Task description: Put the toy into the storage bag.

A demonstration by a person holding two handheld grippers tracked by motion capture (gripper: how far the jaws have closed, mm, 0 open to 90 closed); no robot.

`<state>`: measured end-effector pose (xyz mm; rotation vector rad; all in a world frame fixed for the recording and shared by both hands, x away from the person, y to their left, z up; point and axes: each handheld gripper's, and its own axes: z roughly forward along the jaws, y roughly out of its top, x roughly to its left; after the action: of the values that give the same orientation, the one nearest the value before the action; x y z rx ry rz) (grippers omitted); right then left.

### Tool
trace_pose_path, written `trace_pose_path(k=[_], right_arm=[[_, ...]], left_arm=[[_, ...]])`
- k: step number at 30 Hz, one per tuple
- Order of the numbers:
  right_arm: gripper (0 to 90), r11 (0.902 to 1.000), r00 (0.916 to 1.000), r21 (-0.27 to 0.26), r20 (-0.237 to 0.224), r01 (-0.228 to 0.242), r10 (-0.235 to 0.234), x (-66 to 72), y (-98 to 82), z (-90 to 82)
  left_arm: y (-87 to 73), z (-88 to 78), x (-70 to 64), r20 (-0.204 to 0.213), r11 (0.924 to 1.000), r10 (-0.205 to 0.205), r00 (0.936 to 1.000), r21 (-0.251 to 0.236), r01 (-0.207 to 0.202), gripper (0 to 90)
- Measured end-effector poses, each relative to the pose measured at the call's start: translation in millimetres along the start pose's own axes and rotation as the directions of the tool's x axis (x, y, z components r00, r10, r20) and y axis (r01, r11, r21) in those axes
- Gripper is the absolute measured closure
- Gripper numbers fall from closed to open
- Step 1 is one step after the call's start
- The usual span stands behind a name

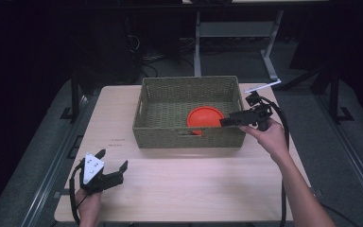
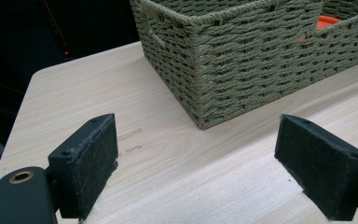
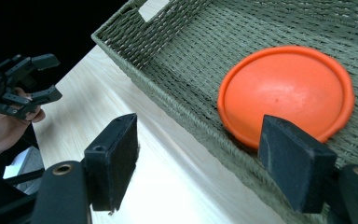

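Woven basket (image 1: pixel 189 137) held an orange disc (image 1: pixel 204 117); your right claw (image 1: pixel 223 122) hovered at its rim, jaws apart, empty; left claw (image 1: pixel 113 165) apart on the table (image 1: pixel 194 184).

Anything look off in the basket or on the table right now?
Nothing stands out. The orange disc lies in the basket, which sits intact on the table. No spills or damage show.

Orange plate (image 1: pixel 204 117), olive-green woven basket (image 1: pixel 189 137), pale wood-grain table (image 1: pixel 179 184), black gripper pads (image 2: pixel 91 158)
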<state>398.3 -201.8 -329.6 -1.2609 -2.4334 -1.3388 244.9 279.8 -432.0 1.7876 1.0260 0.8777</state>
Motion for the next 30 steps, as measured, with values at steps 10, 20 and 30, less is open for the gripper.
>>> trace_pose_path(k=[10, 20, 30], right_arm=[[27.7, 0.9998, 0.9997, -0.013, -0.019, -0.012, 0.012, -1.0, -21.8, -7.4], [26.4, 0.9998, 0.9992, -0.005, -0.037, -0.017, 0.017, -4.3, -44.3, -5.4], [26.2, 0.9995, 0.9983, -0.009, -0.050, -0.029, 0.029, -8.8, -61.2, -7.4]], left_arm=[[-0.2, -0.2, 0.0, -0.003, 1.0000, -0.001, 1.0000, 0.001, 0.001, 12.7], [-0.3, -0.3, -0.4, -0.001, 1.0000, 0.001, 1.0000, 0.002, -0.001, 12.7], [0.0, 0.4, -2.4, 0.003, 1.0000, 0.006, 1.0000, 0.001, -0.006, 12.7]])
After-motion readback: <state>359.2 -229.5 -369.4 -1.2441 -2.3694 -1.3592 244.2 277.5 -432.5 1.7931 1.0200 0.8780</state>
